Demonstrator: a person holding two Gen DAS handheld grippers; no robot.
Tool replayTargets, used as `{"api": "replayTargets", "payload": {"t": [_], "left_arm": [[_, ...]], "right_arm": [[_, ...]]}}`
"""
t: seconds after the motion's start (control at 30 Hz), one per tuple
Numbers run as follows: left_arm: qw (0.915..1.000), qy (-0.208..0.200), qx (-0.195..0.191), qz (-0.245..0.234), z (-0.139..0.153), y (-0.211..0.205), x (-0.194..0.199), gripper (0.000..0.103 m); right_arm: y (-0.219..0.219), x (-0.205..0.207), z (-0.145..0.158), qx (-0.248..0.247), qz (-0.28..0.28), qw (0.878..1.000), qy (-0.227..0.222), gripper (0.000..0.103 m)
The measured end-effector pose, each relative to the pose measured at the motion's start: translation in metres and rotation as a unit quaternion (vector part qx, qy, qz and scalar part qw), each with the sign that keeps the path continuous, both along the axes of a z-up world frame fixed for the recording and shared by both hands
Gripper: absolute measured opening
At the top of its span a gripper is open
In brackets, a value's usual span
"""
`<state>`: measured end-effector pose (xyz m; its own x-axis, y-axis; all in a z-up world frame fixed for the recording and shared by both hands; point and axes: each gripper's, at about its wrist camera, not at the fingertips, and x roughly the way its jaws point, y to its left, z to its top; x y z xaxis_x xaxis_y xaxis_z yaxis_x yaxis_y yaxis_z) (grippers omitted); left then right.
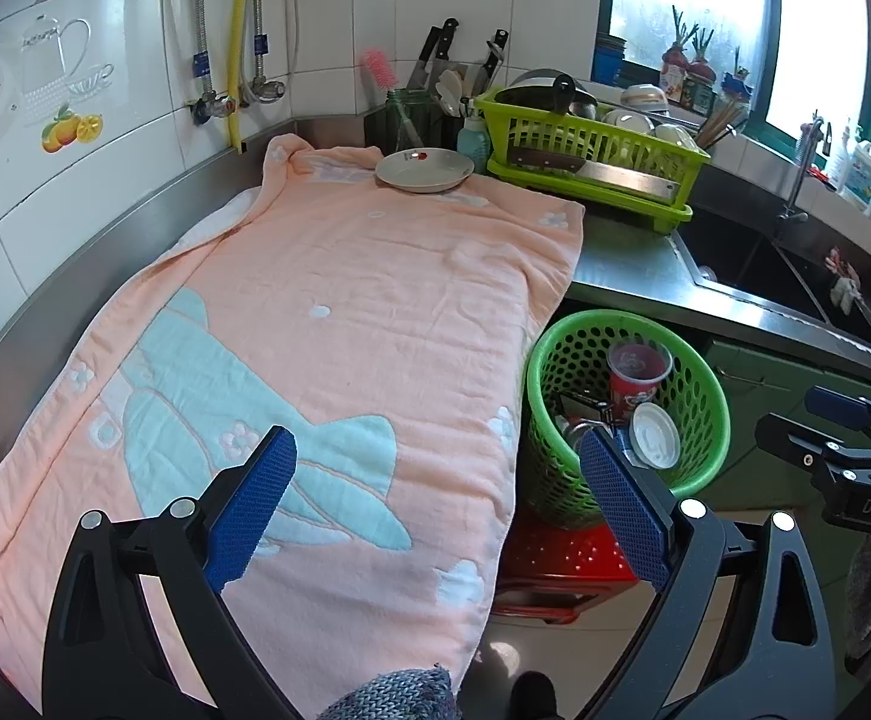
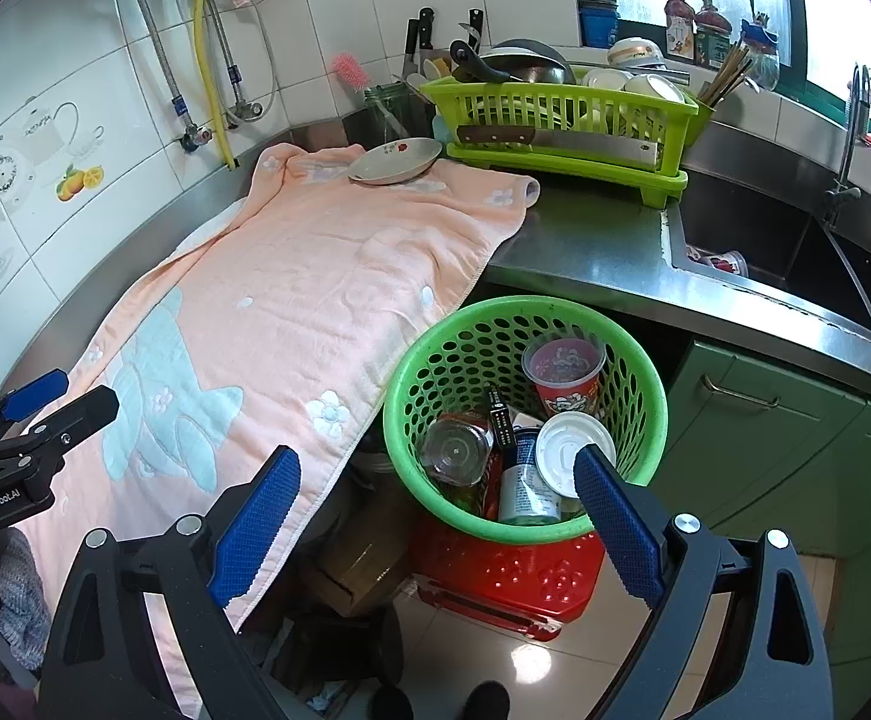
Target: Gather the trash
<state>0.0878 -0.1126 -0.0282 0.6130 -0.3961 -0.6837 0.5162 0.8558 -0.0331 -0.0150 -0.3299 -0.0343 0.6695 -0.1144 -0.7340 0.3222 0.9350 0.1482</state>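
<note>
both grippers, left [image 1: 438, 501] and right [image 2: 435, 516], hang with fingers spread and empty; trash sits in green basket [image 2: 411, 360] at lower centre, towel-covered worktop [image 2: 585, 264] looks bare, so collecting seems done, next likely withdraw.

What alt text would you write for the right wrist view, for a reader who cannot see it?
The open, empty right gripper hovers above a green basket holding a red cup, a can and a white lid. A peach towel covers the counter beside it, with a plate at its far end.
</note>
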Motion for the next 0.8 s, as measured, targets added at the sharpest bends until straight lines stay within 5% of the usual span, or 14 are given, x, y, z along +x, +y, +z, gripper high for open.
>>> {"api": "replayTargets", "payload": {"t": [0.8], "left_arm": [[1.0000,-0.005,0.003,-0.003,0.0008,-0.0015,-0.0051,0.094]], "right_arm": [[0.0030,-0.0046,0.0001,-0.003,-0.004,1.000,0.000,0.089]]}}
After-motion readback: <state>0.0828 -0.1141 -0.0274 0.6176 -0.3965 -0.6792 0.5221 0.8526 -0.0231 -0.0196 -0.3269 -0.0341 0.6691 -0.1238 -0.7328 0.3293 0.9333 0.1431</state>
